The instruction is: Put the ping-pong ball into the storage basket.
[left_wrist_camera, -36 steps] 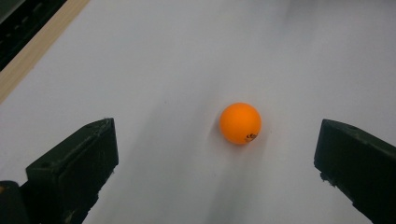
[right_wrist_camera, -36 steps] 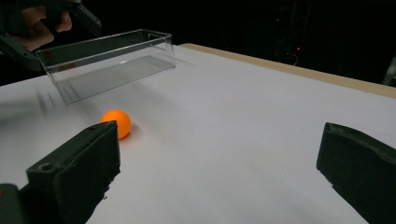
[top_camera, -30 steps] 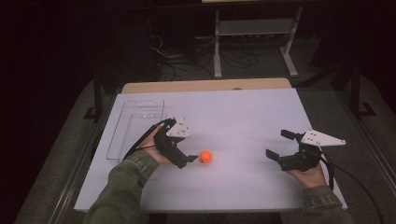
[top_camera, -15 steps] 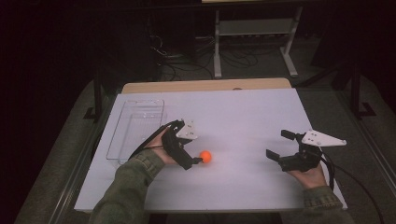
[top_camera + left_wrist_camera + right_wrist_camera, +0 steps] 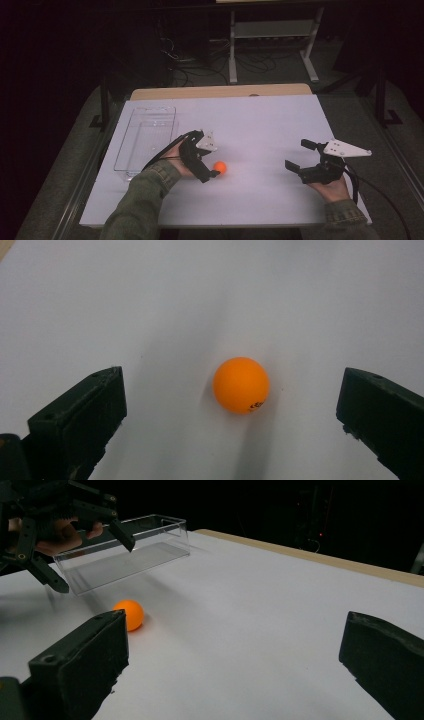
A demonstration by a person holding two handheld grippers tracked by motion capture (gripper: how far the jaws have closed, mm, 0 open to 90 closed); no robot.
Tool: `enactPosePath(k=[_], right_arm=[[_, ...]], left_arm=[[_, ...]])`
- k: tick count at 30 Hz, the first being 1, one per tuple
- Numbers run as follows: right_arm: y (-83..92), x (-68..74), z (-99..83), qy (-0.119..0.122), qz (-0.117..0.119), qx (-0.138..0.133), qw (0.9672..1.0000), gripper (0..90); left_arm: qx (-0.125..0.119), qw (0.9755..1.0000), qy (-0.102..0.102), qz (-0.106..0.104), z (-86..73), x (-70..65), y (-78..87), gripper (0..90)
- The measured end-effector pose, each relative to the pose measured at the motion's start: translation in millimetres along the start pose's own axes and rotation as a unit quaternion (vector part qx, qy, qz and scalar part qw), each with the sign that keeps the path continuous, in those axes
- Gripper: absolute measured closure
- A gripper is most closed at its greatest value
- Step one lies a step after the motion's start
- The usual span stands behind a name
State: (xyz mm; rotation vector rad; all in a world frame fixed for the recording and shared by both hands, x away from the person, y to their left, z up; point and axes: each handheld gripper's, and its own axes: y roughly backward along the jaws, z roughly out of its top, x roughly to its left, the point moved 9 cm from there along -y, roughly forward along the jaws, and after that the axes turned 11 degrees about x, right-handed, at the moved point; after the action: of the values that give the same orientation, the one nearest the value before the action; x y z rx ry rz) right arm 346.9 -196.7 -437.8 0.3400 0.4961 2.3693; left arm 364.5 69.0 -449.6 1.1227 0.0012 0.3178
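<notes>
High view: white table [image 5: 260,125] fills the middle of the frame, dark surroundings above and to both sides. Orange ball [image 5: 219,167] lies on the bare table surface, just left of centre, lower half of the frame.

Left gripper [image 5: 210,162] — centre-left, jaws spread wide on either side of the ball, neither jaw touching it. Left gripper view confirms this: ball [image 5: 241,385] sits at mid-frame between the two black jaws at lower left and lower right, with clear white table showing on both sides. It grips nothing. Small dark print visible low on the ball.

Right gripper [image 5: 299,159] — lower right of the high view, well apart from the ball, jaws wide apart and empty. Right gripper view: ball [image 5: 129,614] at centre-left, the left gripper [image 5: 90,552] above it at upper left.

Clear plastic tray [image 5: 145,142] stands at the left of the table, beside the left hand [image 5: 176,159]; looks empty. Ball lies outside it.
</notes>
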Motion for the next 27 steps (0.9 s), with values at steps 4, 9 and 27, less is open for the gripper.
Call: enactPosePath(k=[4,9,27], right_arm=[[0.3,0.3,0.1,0.001,0.0,0.0,1.0,0.0],[0.8,0.7,0.2,0.0,0.0,-0.002,1.0,0.0],[0.2,1.1,0.1,0.003,0.003,0.0,1.0,0.0]], left_arm=[[0.005,1.0,-0.002,-0.001,-0.2,-0.7,-3.4,0.0],[0.009,0.9999,-0.008,-0.002,-0.1,-1.5,-7.3,0.0],[0.04,0.9989,-0.019,-0.013,-1.6,-4.6,-27.7,0.0]])
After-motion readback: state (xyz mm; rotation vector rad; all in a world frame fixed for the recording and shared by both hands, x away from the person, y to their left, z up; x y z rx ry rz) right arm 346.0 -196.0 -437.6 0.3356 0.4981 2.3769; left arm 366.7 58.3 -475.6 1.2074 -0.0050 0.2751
